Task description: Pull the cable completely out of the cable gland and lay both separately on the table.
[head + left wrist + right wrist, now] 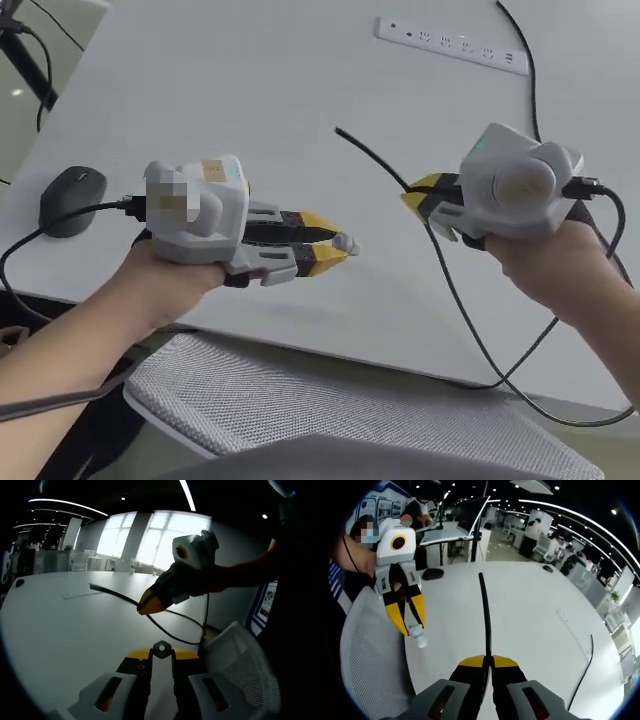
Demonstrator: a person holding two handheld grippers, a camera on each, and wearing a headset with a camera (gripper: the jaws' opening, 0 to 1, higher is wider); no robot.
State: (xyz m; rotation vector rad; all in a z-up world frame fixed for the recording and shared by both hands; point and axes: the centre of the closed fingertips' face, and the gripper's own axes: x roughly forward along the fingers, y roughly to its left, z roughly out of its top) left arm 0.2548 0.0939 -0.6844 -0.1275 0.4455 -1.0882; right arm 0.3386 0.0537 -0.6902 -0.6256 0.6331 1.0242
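Left gripper (pixel 336 247) is clenched on the cable gland (pixel 161 650), pinched right at the jaw tips. Right gripper (pixel 414 194) is clamped on the cable (pixel 486 615) a little back from its free end, which sticks out bare past the jaws. Gland and cable are apart, no contact, so the pull-out looks done. Both are held in the air over the near edge of the table (pixel 250 80), nothing laid down yet. The rest of the cable droops off the table edge and loops below. Handling: gland is small, light and hard, likely smooth, and may roll on release, so set it flat. Cable is light and limp but springy. The hanging tail may drag it off, so lay it well onto the table.
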